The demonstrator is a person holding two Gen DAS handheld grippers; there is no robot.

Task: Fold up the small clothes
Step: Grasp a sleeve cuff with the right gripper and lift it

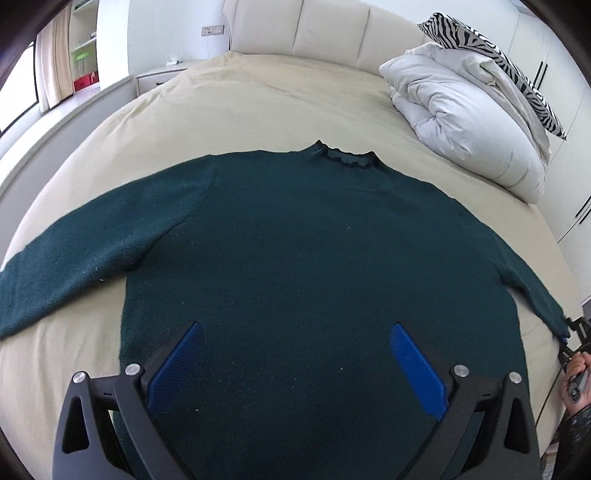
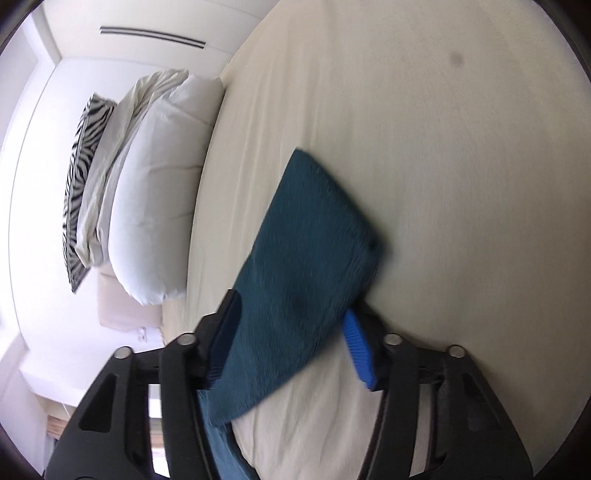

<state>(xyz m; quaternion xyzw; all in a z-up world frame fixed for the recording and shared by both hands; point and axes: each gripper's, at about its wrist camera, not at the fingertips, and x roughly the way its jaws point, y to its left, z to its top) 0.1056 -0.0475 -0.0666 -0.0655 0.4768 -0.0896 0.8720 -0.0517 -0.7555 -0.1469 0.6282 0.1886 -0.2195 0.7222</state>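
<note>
A dark green sweater [image 1: 295, 258] lies flat, front down or up I cannot tell, on the cream bed sheet [image 1: 258, 103], collar toward the headboard and both sleeves spread out. My left gripper [image 1: 295, 332] hovers open over the sweater's lower body, blue pads [image 1: 177, 369] wide apart with nothing gripped. At the right edge of that view a hand [image 1: 576, 369] holds my right gripper [image 1: 570, 334] at the right sleeve's end. In the right wrist view the sleeve [image 2: 310, 229] runs between the pads of the right gripper [image 2: 291, 306], and both pads touch it.
A folded white duvet [image 1: 461, 122] and a zebra-print pillow [image 1: 498, 55] sit at the bed's far right, also seen as the duvet [image 2: 155, 192] in the right wrist view. The padded headboard [image 1: 332, 26] is behind. A nightstand [image 1: 159, 75] stands at the far left.
</note>
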